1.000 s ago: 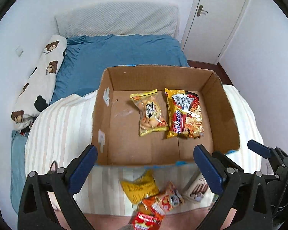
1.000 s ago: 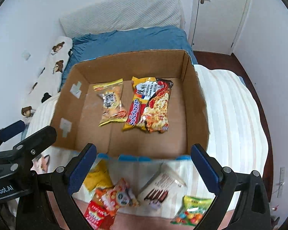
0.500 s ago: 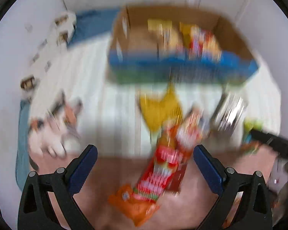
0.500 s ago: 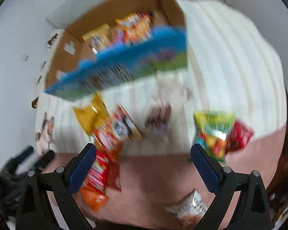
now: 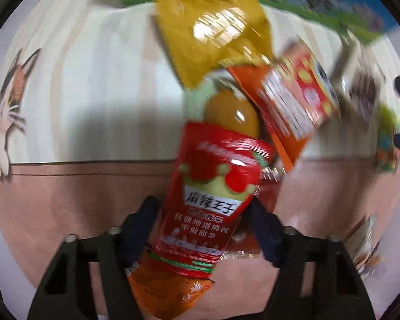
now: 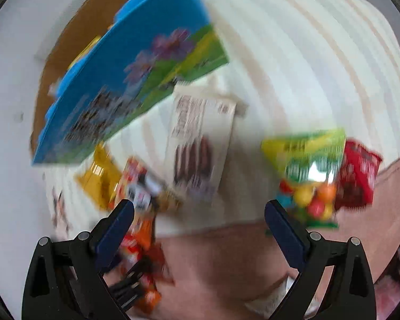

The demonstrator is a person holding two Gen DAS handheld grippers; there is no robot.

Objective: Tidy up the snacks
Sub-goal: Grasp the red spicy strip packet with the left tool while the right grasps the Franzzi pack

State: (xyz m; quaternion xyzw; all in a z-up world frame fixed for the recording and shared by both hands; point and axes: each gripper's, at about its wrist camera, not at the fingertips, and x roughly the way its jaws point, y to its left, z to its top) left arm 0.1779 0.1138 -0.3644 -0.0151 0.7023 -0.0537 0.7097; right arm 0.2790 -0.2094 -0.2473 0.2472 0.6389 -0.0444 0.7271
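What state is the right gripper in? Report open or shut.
Open. The right gripper has its blue pads spread wide over the striped blanket, with nothing between them.

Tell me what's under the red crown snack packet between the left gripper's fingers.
Under the red crown packet, an orange packet sticks out at its lower end, and a yellow-orange rounded item shows above it. Whatever lies beneath its middle is covered.
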